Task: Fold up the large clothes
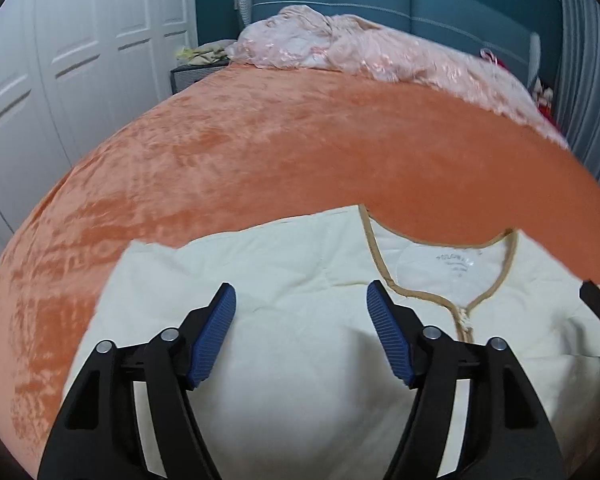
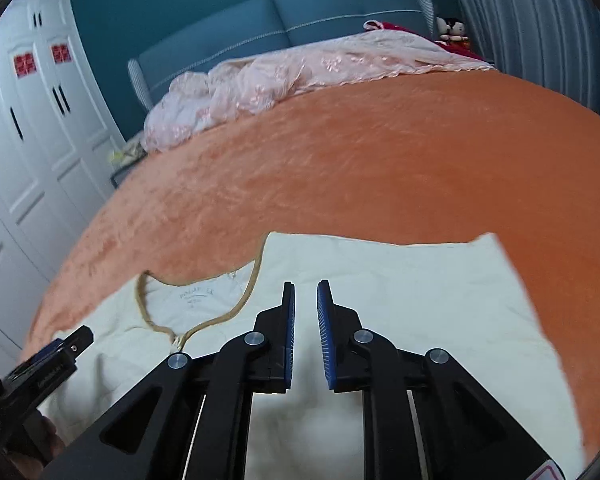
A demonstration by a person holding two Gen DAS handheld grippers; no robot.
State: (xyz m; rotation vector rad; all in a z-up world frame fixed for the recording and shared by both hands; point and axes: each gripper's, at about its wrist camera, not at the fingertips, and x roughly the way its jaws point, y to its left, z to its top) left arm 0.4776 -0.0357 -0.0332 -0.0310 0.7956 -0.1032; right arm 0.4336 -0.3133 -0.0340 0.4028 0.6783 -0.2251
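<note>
A cream garment (image 1: 300,280) with a tan-trimmed neckline (image 1: 452,300) lies flat on the orange bedspread (image 1: 260,160), neckline toward the headboard. My left gripper (image 1: 300,296) hovers over its left shoulder part, jaws wide open and empty. In the right wrist view the garment (image 2: 400,280) lies under my right gripper (image 2: 306,292), whose jaws stand a narrow gap apart with nothing between them. The neckline (image 2: 204,320) is left of it. The left gripper (image 2: 48,364) shows at the lower left edge there.
A crumpled pink quilt (image 1: 360,52) lies at the head of the bed by the blue headboard (image 1: 380,0). White wardrobe doors (image 1: 60,60) stand at the left. Grey curtains (image 2: 540,32) hang at the right. A doll (image 2: 452,30) sits by the headboard.
</note>
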